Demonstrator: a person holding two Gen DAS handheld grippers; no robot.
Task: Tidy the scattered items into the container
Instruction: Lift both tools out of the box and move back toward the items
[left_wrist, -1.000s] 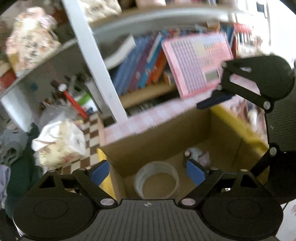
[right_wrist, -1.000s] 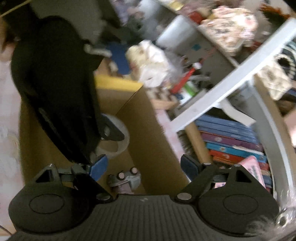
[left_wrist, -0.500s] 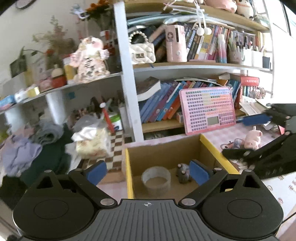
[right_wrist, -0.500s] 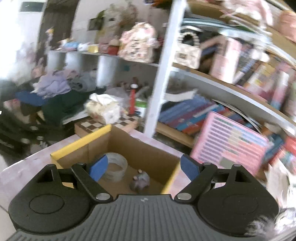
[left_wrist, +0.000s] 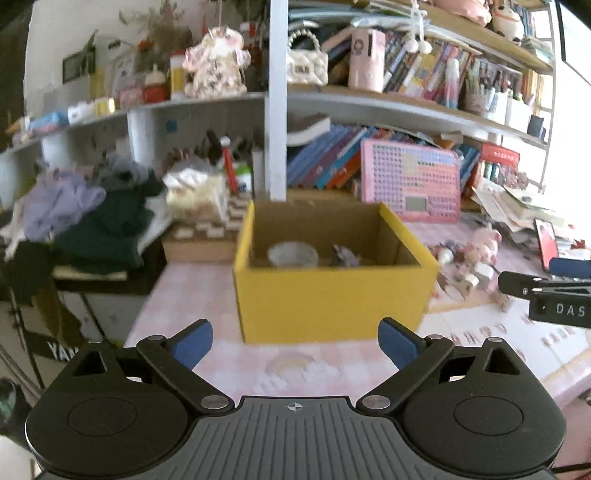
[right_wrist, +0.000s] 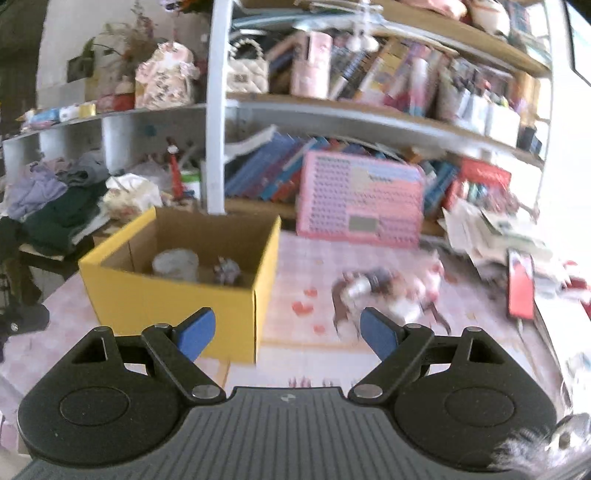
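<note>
both grippers hang back from the yellow cardboard box (left_wrist: 332, 295), which sits mid-frame in the left wrist view on the pink checked surface (left_wrist: 236, 365). inside it, toward the back, a whitish tape roll (left_wrist: 292, 254) and a small grey figure (left_wrist: 345, 255) are already down. the left gripper (left_wrist: 295, 341) is released, blue pads spread wide, nothing between them. the right gripper (right_wrist: 287, 334) is the same story: spread wide, empty, the box off to its left in its own view.

what's left is the blurred cluster of small pink and dark toys (right_wrist: 391, 291) lying right of the box, centre-right in the right wrist view, with a pink pig figure (left_wrist: 480, 245) among them in the left view. a red phone-like slab (right_wrist: 520, 290) lies further right, apart from the cluster.

the step in hand looks like the reach for the next piece, and the right gripper is the nearer one. doing it well means picking one toy at the edge of the pile, not the middle, bringing the pads down either side of it, and closing only once both pads bracket that single item. the pieces look small and light, so a scraping approach could scatter them. then lift over the near wall before letting go.
</note>
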